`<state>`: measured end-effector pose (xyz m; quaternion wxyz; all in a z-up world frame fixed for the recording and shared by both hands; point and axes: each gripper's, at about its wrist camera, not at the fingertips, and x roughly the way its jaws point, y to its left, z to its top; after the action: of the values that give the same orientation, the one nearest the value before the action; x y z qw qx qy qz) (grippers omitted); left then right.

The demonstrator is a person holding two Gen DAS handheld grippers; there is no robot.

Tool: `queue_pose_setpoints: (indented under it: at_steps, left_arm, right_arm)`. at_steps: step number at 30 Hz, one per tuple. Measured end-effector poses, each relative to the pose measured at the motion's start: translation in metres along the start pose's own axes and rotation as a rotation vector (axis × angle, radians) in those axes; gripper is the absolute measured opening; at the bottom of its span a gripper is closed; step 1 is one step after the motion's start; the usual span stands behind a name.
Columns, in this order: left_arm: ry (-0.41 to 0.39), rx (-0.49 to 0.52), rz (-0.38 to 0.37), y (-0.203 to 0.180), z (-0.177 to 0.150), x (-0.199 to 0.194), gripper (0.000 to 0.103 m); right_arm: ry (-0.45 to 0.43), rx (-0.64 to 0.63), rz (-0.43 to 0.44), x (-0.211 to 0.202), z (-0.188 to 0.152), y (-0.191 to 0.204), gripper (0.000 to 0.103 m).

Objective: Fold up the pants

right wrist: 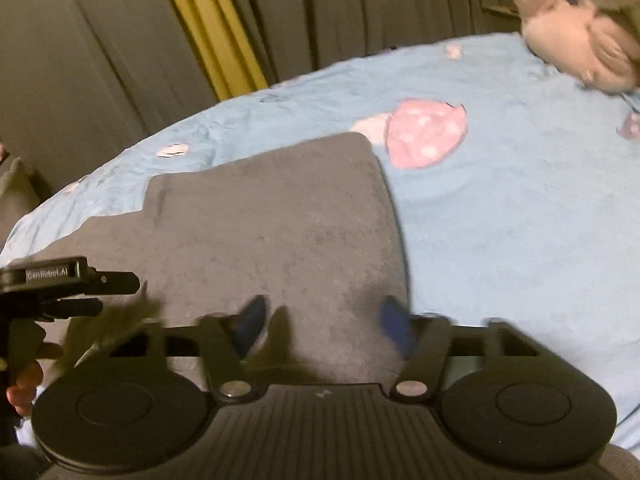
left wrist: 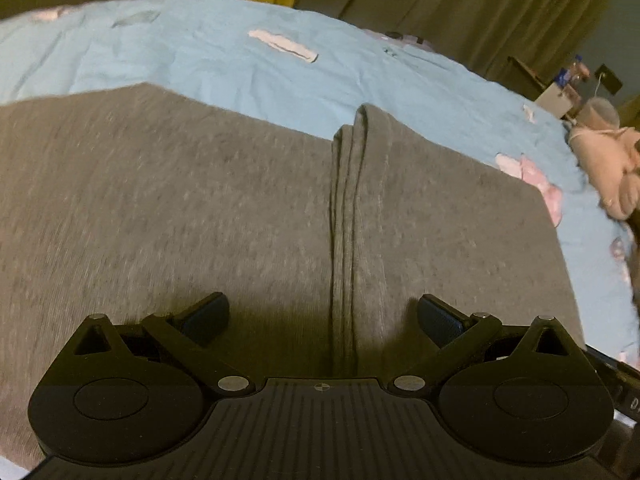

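Grey pants (left wrist: 200, 208) lie flat on a light blue bedsheet (left wrist: 224, 64), with a raised lengthwise fold (left wrist: 348, 216) running down the middle. My left gripper (left wrist: 322, 316) is open and empty, low over the pants, its jaws astride the fold. In the right wrist view the pants (right wrist: 272, 232) show a folded, stepped far edge. My right gripper (right wrist: 322, 324) is open and empty just above the pants near their right edge; the view is blurred. The left gripper's body (right wrist: 60, 284) shows at the left edge there.
The blue sheet (right wrist: 500, 220) has pink and white printed patches (right wrist: 424, 132). A pale plush toy (right wrist: 580, 52) lies at the far right of the bed. Olive curtains with a yellow strip (right wrist: 208, 28) hang behind. A small cluttered table (left wrist: 568, 88) stands beyond the bed.
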<state>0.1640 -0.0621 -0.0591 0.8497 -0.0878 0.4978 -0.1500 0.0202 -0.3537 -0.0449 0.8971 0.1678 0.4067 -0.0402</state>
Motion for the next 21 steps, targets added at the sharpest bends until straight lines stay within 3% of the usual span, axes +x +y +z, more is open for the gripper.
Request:
queue_pose_setpoints:
  at_steps: [1, 4, 7, 9, 14, 16, 21]
  left_arm:
    - [-0.002, 0.009, -0.022, -0.003, 0.000, -0.001, 0.103]
    - [0.015, 0.049, -0.101, -0.014, -0.003, 0.001, 0.100]
    - [0.029, 0.084, -0.056, -0.016, -0.001, 0.014, 0.098]
    - [0.019, 0.058, -0.070, -0.013, 0.002, 0.014, 0.097]
    - [0.022, -0.009, -0.144, -0.001, 0.009, 0.009, 0.043]
    - [0.018, -0.035, -0.153, 0.007, 0.009, 0.009, 0.036]
    - [0.015, -0.106, -0.180, 0.015, 0.009, 0.015, 0.042]
  right_arm:
    - [0.006, 0.005, -0.005, 0.003, 0.001, -0.001, 0.043]
    - [0.016, 0.034, 0.017, 0.000, -0.002, -0.005, 0.043]
    - [0.014, 0.070, 0.018, 0.002, 0.003, -0.013, 0.044]
    - [0.008, 0.092, 0.022, 0.002, 0.000, -0.013, 0.046]
    - [-0.015, 0.100, 0.035, 0.004, 0.000, -0.012, 0.050]
    - [-0.023, 0.085, 0.027, 0.004, 0.000, -0.009, 0.051]
    - [-0.034, 0.073, 0.050, 0.003, 0.000, -0.006, 0.061]
